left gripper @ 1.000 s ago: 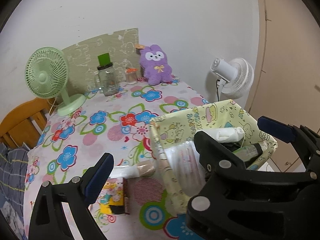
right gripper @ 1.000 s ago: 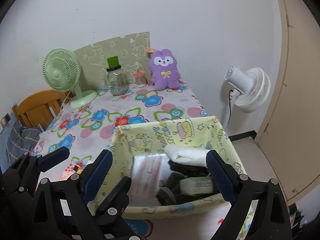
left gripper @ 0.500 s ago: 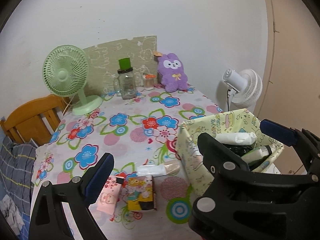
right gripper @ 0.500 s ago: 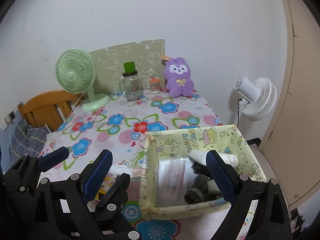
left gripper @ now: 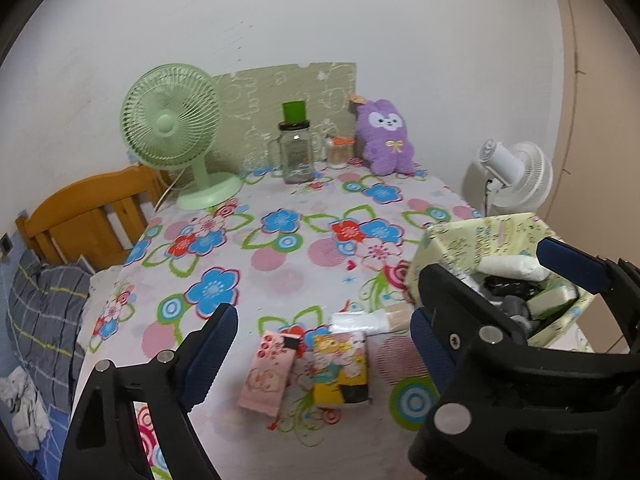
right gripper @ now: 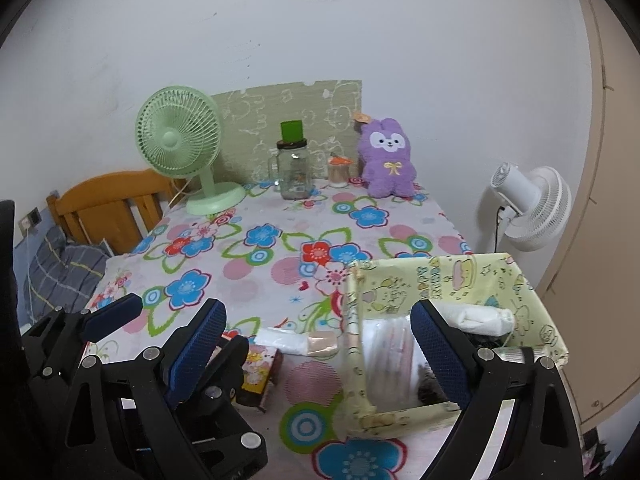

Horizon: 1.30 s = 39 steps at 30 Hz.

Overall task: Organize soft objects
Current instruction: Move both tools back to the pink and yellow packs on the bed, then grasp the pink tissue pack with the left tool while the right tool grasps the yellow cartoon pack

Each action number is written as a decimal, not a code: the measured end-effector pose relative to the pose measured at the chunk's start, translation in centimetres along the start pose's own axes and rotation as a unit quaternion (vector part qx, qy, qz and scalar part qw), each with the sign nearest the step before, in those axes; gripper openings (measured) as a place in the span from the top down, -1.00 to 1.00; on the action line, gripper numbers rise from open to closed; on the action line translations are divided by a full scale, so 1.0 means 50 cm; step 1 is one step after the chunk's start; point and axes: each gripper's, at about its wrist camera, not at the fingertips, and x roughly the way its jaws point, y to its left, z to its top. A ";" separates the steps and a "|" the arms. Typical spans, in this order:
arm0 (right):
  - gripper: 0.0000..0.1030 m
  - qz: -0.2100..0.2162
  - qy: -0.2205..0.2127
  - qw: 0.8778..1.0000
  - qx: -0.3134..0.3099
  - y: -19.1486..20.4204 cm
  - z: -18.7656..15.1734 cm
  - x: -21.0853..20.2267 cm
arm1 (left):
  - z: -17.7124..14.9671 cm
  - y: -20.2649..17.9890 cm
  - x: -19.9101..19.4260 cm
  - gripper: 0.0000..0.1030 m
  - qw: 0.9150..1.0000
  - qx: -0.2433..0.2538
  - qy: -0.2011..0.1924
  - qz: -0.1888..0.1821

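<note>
Counter [left gripper: 280, 276] under a flowered cloth, set against a white wall. Yellow cartoon-print box [right gripper: 460, 280] near its right front edge, holding a white roll [right gripper: 484, 318], a clear packet and dark items. Green fan [left gripper: 176, 128] at back left; purple plush rabbit [left gripper: 384, 136] at back right, upright against the wall, a glass jar [left gripper: 296, 152] between them. White fan [right gripper: 532, 204] beyond the counter's right edge. Just left of the box: a white-and-tan packet [left gripper: 372, 318], a yellow pouch [left gripper: 340, 368], a pink pouch [left gripper: 268, 376], lying flat. Left tool [left gripper: 320, 344]: jaws closing but wide apart, nothing between them. Right tool [right gripper: 316, 344]: jaws wide apart, straddling the box's left wall without touching it.
</note>
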 end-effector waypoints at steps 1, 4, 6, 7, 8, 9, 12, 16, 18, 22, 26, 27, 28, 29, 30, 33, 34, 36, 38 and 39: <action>-0.79 0.003 0.000 1.000 -0.001 0.005 -0.002 0.003 | -0.004 0.005 0.000 -0.73 1.000 -0.002 0.000 0.002; -0.77 0.009 0.001 1.000 -0.001 0.017 -0.009 0.010 | -0.014 0.020 0.004 -0.73 1.000 -0.007 0.004 0.003; -0.76 0.013 0.003 1.000 -0.003 0.026 -0.013 0.016 | -0.021 0.029 0.009 -0.72 1.000 -0.009 0.008 0.005; -0.74 0.014 0.004 1.000 -0.004 0.030 -0.016 0.020 | -0.023 0.033 0.012 -0.70 1.000 -0.010 0.009 0.005; -0.70 0.016 0.005 1.000 -0.005 0.034 -0.019 0.023 | -0.026 0.038 0.016 -0.67 1.000 -0.012 0.012 0.005; -0.69 0.015 0.007 1.000 -0.004 0.037 -0.022 0.027 | -0.029 0.045 0.023 -0.65 1.000 -0.015 0.017 0.005; -0.65 0.018 0.016 1.000 -0.005 0.047 -0.030 0.043 | -0.041 0.057 0.037 -0.60 0.999 -0.021 0.028 0.008; -0.60 0.022 0.029 0.999 -0.010 0.064 -0.041 0.063 | -0.053 0.074 0.054 -0.55 0.999 -0.027 0.038 0.013; -0.56 0.024 0.033 0.999 -0.012 0.070 -0.045 0.071 | -0.058 0.083 0.064 -0.53 0.998 -0.030 0.044 0.014; -0.51 0.031 0.047 0.998 -0.016 0.084 -0.051 0.088 | -0.067 0.096 0.079 -0.52 0.998 -0.034 0.053 0.018; -0.51 0.035 0.061 0.997 -0.018 0.097 -0.058 0.110 | -0.074 0.108 0.096 -0.49 0.997 -0.036 0.063 0.020; -0.51 0.036 0.064 0.997 -0.018 0.100 -0.059 0.115 | -0.077 0.111 0.102 -0.49 0.997 -0.037 0.067 0.020; -0.50 0.036 0.067 0.997 -0.019 0.103 -0.060 0.122 | -0.079 0.113 0.105 -0.49 0.997 -0.037 0.070 0.020; -0.50 0.036 0.070 0.997 -0.020 0.105 -0.062 0.126 | -0.081 0.116 0.110 -0.48 0.996 -0.038 0.073 0.020; -0.50 0.036 0.073 0.996 -0.020 0.107 -0.063 0.131 | -0.084 0.118 0.116 -0.48 0.996 -0.039 0.076 0.022; -0.50 0.038 0.090 0.995 -0.020 0.111 -0.070 0.154 | -0.092 0.123 0.134 -0.44 0.995 -0.041 0.089 0.021; -0.50 0.038 0.097 0.994 -0.019 0.112 -0.073 0.163 | -0.094 0.124 0.139 -0.43 0.995 -0.042 0.092 0.020; -0.50 0.038 0.107 0.993 -0.019 0.114 -0.078 0.177 | -0.098 0.125 0.151 -0.40 0.994 -0.041 0.101 0.018; -0.45 0.038 0.117 0.992 -0.018 0.115 -0.084 0.190 | -0.103 0.124 0.162 -0.37 0.993 -0.040 0.109 0.015; -0.44 0.038 0.122 0.992 -0.018 0.115 -0.085 0.195 | -0.106 0.123 0.165 -0.37 0.993 -0.039 0.112 0.014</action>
